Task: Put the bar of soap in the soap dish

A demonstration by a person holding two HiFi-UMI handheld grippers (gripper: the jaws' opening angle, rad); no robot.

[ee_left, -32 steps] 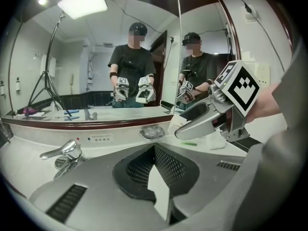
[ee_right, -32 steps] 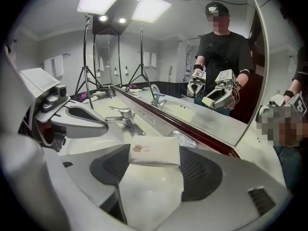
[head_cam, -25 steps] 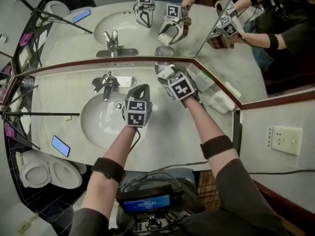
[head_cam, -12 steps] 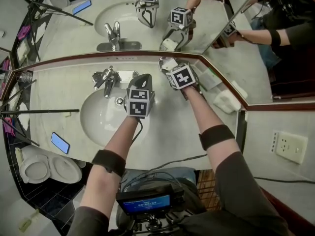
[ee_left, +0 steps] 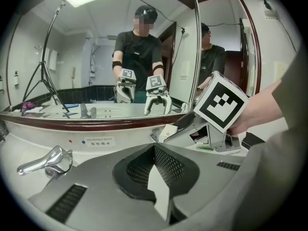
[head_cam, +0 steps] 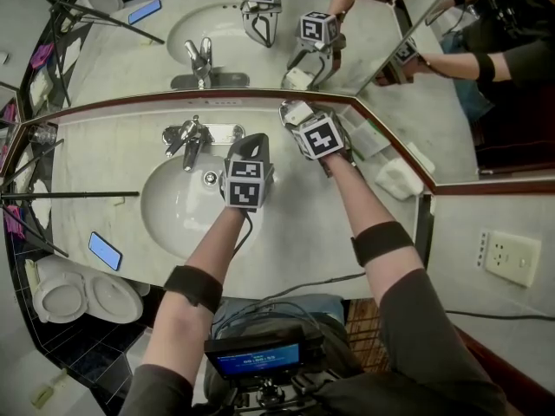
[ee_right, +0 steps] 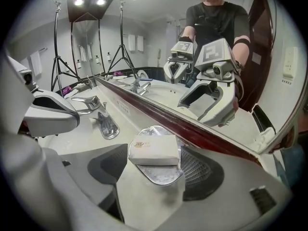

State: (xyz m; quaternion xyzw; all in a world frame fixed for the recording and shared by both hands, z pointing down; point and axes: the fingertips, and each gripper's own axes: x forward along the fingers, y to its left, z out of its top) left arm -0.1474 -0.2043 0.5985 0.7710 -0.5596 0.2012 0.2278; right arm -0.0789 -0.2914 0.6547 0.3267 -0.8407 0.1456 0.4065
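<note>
Your right fingers (ee_right: 197, 172) stand apart, have just been opening, clear of the soap (ee_right: 153, 150) | your left fingers (ee_left: 167, 166) are pressed together, empty | soap lies in the dish (ee_right: 160, 175) between your right fingers, near the mirror (ee_right: 159, 88)

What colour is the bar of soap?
The bar of soap is white, with a tan logo; clearest in the right gripper view.

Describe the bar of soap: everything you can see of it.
The bar of soap is a white rectangular block in what looks like a paper wrapper, with a small gold mark on its top. It lies flat on the silvery oval soap dish, close to the mirror's base. The right gripper straddles it. Its jaws have just been opening and stand apart, and neither pad visibly presses on the bar.
</note>
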